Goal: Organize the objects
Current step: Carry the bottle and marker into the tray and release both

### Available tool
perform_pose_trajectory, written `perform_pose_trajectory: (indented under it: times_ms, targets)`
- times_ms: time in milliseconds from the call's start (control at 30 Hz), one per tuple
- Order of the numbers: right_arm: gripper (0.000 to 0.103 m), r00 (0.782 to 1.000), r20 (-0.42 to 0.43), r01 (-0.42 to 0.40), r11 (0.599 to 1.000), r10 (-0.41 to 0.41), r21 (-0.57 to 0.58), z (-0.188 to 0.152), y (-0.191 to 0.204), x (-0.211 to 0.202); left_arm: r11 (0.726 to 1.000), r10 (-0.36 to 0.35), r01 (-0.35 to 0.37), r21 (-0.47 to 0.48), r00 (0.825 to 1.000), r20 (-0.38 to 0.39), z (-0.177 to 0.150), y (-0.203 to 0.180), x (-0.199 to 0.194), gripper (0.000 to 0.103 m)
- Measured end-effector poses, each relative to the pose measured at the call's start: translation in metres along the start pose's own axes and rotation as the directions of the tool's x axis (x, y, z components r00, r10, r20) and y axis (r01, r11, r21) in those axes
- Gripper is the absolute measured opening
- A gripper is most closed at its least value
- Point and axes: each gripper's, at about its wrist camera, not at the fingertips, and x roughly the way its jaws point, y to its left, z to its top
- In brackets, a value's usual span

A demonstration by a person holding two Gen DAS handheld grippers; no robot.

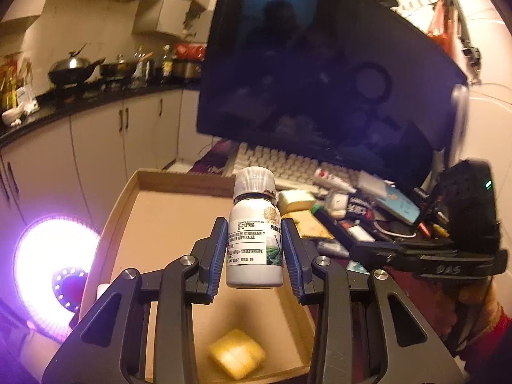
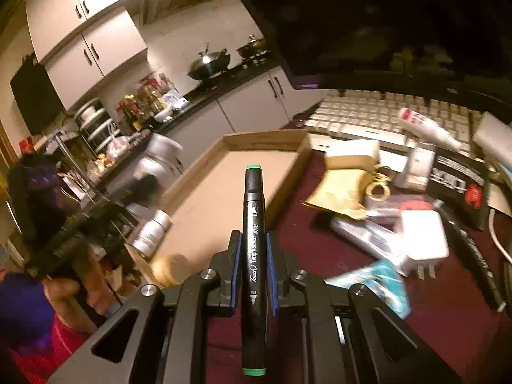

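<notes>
My left jaws (image 1: 255,249) pinched a small white plastic bottle with a ribbed grey screw cap and a printed paper label (image 1: 255,233), held upright above the shallow brown cardboard tray (image 1: 153,204), where a soft yellow square block (image 1: 236,353) lay. My right jaws (image 2: 253,268) were pressed onto a slim black marker pen with green end caps (image 2: 253,256), lengthwise between the ribbed blue pads (image 2: 272,275). It hung over the dark red table (image 2: 448,320) near the tray's edge.

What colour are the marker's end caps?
Green, on both ends of the black marker; clearest in the right wrist view.
</notes>
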Motion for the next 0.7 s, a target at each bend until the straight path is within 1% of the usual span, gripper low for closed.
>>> perform_pose_trajectory:
  times_ms: [133,233,300,367,433,500,600,700]
  targets:
    - [0.013,0.997,0.018,-0.071,0.992,0.069,0.104,0.014,0.007,0.02,0.999,0.026,-0.028,-0.03,0.998,-0.062,-0.005,0.013,0.012,0.034]
    - [0.013,0.995,0.023,-0.105,0.979,0.102,0.178,0.02,0.009,0.038,0.997,0.041,-0.048,-0.062,0.993,-0.113,-0.008,0.025,0.023,0.034]
    - [0.013,0.994,0.017,-0.109,0.972,0.108,0.207,0.022,0.012,0.051,0.995,0.055,-0.066,-0.074,0.989,-0.14,-0.011,0.031,0.028,0.034]
    - [0.013,0.994,-0.003,-0.105,0.967,0.109,0.234,0.022,0.016,0.069,0.991,0.075,-0.093,-0.093,0.981,-0.179,-0.015,0.04,0.034,0.034]
    - [0.013,0.995,-0.027,-0.089,0.967,0.098,0.237,0.02,0.02,0.084,0.986,0.085,-0.113,-0.12,0.972,-0.22,-0.018,0.05,0.041,0.034]
    - [0.013,0.995,-0.048,-0.073,0.971,0.086,0.227,0.017,0.025,0.095,0.984,0.087,-0.12,-0.132,0.968,-0.236,-0.021,0.056,0.043,0.034]
    - [0.013,0.995,-0.076,-0.051,0.978,0.068,0.202,0.01,0.032,0.108,0.982,0.089,-0.124,-0.141,0.968,-0.237,-0.024,0.061,0.045,0.034]
    - [0.013,0.995,-0.091,-0.027,0.984,0.044,0.177,0.006,0.034,0.113,0.982,0.107,-0.14,-0.127,0.966,-0.236,-0.025,0.061,0.046,0.034]
